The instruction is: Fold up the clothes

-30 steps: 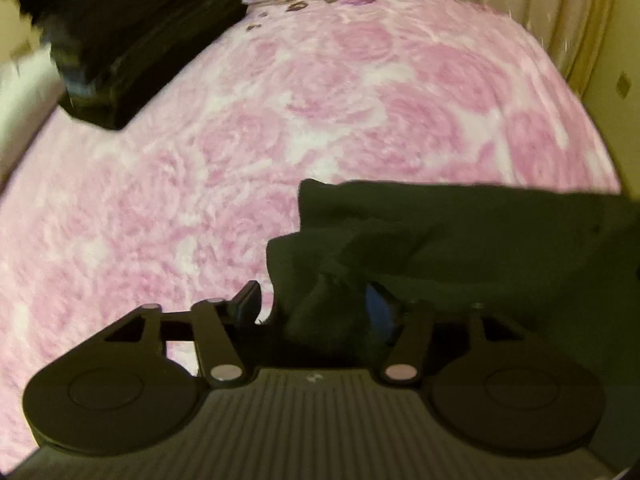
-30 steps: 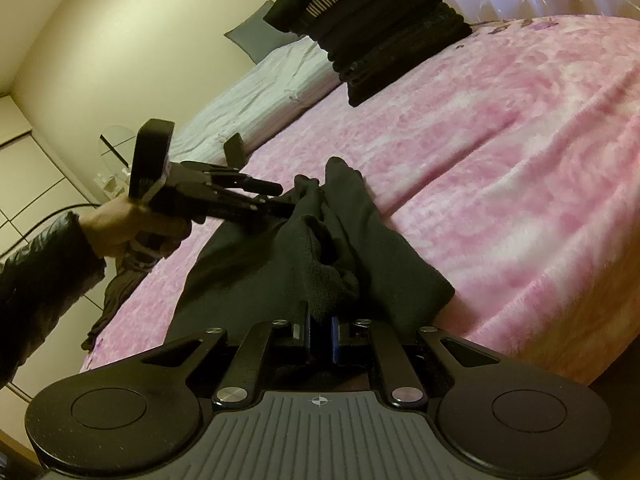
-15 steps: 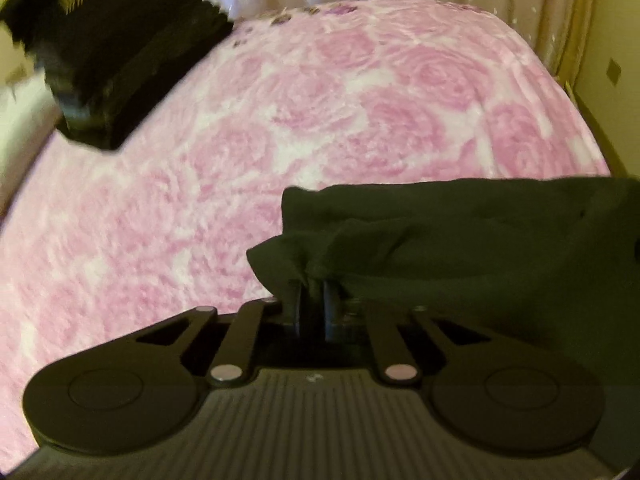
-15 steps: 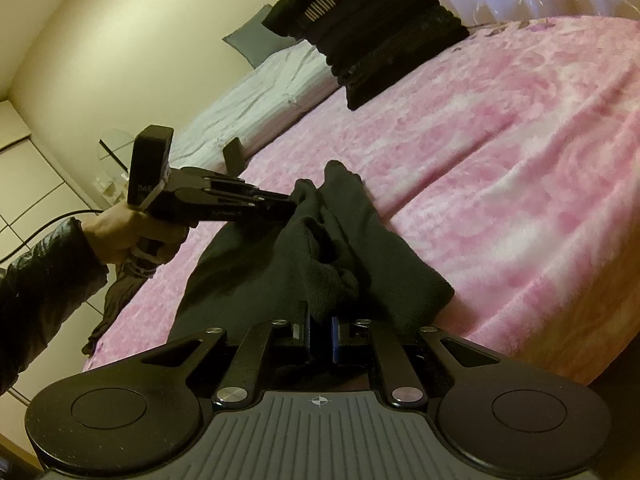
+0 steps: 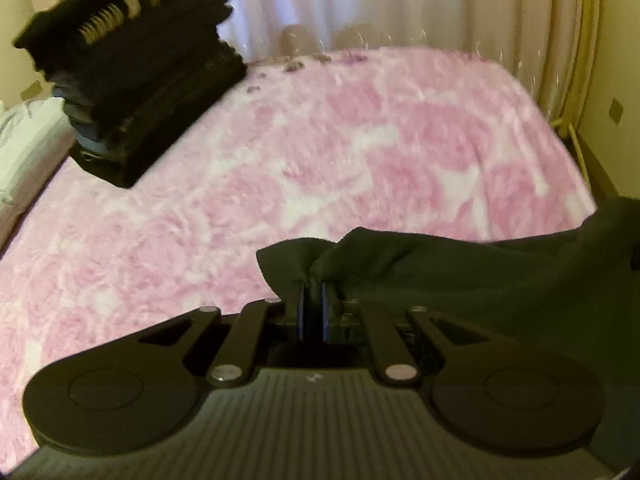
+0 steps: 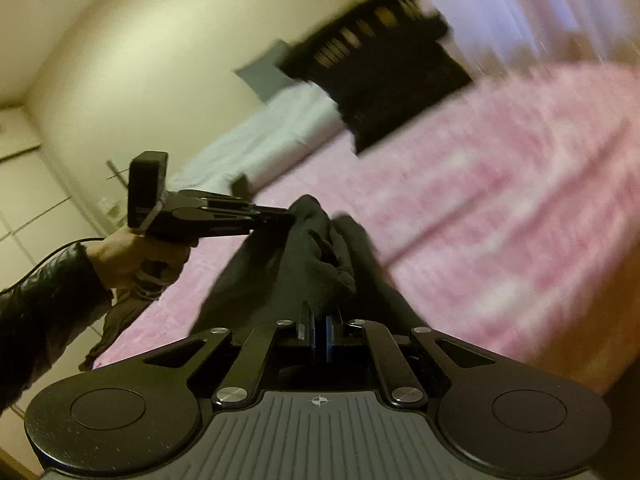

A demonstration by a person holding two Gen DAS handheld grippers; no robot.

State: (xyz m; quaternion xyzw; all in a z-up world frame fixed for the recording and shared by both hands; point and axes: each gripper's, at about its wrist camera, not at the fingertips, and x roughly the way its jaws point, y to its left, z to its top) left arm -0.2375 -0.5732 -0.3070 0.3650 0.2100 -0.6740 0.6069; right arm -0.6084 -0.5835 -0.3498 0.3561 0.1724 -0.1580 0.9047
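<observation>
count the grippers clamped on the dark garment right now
2. The left gripper pinches a bunched corner of the dark fabric garment; the right gripper is shut on another bunched part nearer the pink fleece blanket's edge.

R black two-finger gripper (image 6: 319, 330) pinches bunched dark fleece garment (image 6: 320, 264) over pink fluffy blanket (image 6: 500, 208). L black gripper (image 6: 286, 216), in a hand (image 6: 140, 258) w/ black sleeve (image 6: 40, 312), grips garment's far end. Blurred stack of folded dark clothes (image 6: 384, 68) behind.

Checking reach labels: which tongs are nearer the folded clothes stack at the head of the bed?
Left. The left tongs hold the dark garment on the side toward the folded stack; the right tongs grip its other end, farther away.
</observation>
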